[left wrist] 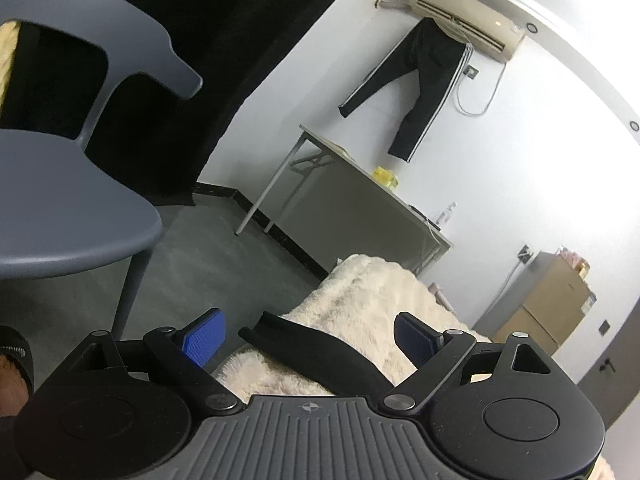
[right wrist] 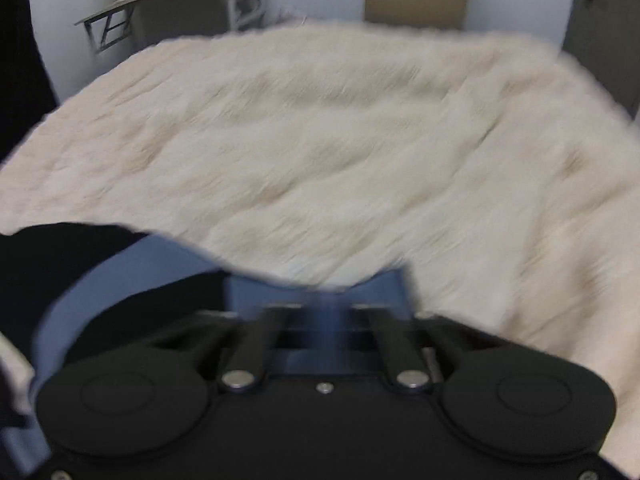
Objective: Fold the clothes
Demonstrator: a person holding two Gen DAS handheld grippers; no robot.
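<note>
White walls ring the room; a folding bench (left wrist: 360,184) stands against the far one, black track pants (left wrist: 424,80) hanging from the air conditioner (left wrist: 464,12) above it. Shaggy cream blanket (right wrist: 340,152) covers the work surface, long-piled and soft. Grey moulded plastic chair (left wrist: 72,184) sits at the left of my left view, smooth and curved.

My left claw (left wrist: 308,338) points a little below level over the blanket's corner, blue ribbed pads (left wrist: 204,336) standing wide apart. A black garment strip (left wrist: 312,348), matte and flat, lies on the blanket between them, touching neither.

My right claw (right wrist: 324,300) tilts steeply down at the blanket's near edge, jaws drawn together; picture is motion-blurred. Dark cloth with a blue band (right wrist: 132,264) lies at lower left, reaching the fingers; whether it is pinched I cannot tell.

Only the left view shows chair and pants; only the right shows the blanket's full spread.
</note>
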